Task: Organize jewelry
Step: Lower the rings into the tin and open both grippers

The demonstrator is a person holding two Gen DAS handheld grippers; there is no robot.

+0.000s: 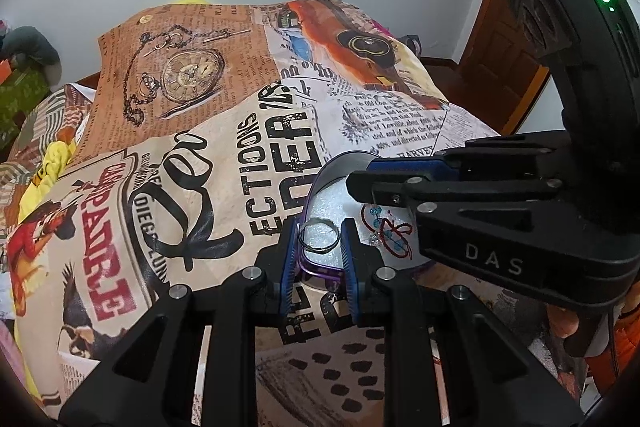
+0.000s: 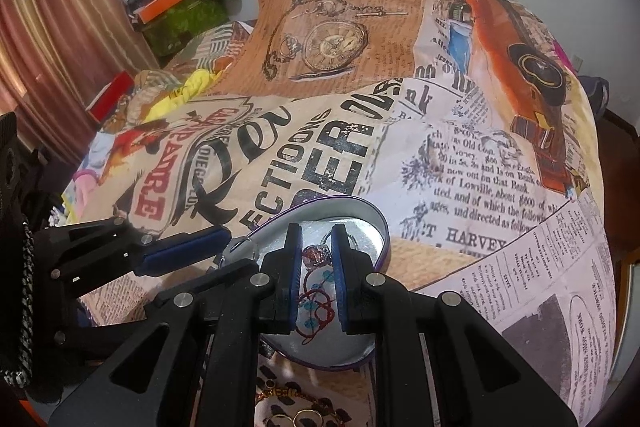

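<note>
Pinching silver ring (image 1: 316,250) in narrow left gripper (image 1: 320,227) over purple-rimmed tin (image 1: 320,269), with right gripper (image 2: 316,239) nearly closed around bead charm (image 2: 314,251). Risks dropping ring onto printed cloth (image 1: 240,147) through slack pinch, or snagging red cord bracelet (image 2: 320,291) inside tin.

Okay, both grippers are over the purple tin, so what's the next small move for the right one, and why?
Probably open the right gripper to drop the bead charm it seems to pinch. It hangs over the tin's white lining, just above the red bracelet already inside.
</note>
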